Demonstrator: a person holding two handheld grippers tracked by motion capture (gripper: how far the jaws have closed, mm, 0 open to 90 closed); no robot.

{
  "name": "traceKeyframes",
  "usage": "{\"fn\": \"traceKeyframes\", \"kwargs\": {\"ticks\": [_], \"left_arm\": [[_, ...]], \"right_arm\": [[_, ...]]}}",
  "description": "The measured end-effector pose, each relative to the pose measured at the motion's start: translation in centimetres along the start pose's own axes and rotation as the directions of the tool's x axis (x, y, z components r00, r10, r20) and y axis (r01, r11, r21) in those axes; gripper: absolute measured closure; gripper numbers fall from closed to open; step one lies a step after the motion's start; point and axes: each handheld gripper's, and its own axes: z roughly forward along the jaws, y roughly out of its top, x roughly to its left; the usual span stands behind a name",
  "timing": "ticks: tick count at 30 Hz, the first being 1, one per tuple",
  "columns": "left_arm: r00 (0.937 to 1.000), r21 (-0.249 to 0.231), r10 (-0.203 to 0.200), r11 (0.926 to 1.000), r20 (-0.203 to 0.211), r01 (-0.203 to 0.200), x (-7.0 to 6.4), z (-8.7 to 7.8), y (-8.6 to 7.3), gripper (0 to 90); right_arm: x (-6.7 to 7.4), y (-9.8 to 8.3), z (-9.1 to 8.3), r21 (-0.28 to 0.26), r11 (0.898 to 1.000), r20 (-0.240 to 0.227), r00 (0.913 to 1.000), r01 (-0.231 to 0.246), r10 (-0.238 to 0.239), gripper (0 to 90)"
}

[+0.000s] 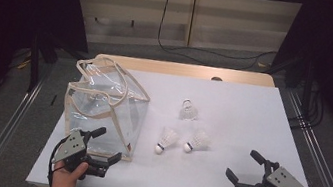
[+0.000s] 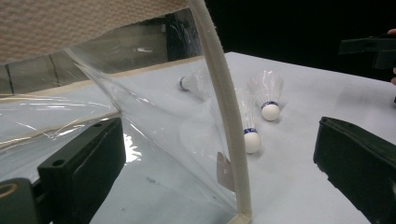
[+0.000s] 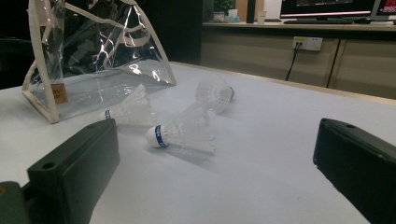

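High view shows a white table (image 1: 221, 183) with a clear bag (image 1: 101, 108) trimmed in cream standing at centre left of the frame. Three white shuttlecocks lie to its right: one (image 1: 188, 111) farther up, two side by side below it, the left one (image 1: 166, 139) just beside the right one (image 1: 197, 142), all apart from the bag. At lower left the left tool (image 1: 105, 145) sits with its jaws apart, astride the bag's near corner; in the left gripper view that cream corner seam (image 2: 229, 130) stands between the jaws, touching neither. At lower right the right tool (image 1: 247, 166) rests near the table edge, jaws apart and holding nothing, well apart from the shuttlecocks.
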Motion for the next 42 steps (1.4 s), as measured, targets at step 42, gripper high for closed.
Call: {"fn": "traceKeyframes", "kwargs": {"ticks": [42], "left_arm": [[0.9964, 0.007, -0.004, 1.0000, 0.084, 0.004, -1.2, 0.7, 0.2, 3.0]], "right_arm": [[0.0, 0.1, 0.1, -0.008, 1.000, -0.004, 0.9999, 0.012, -0.012, 0.2]]}}
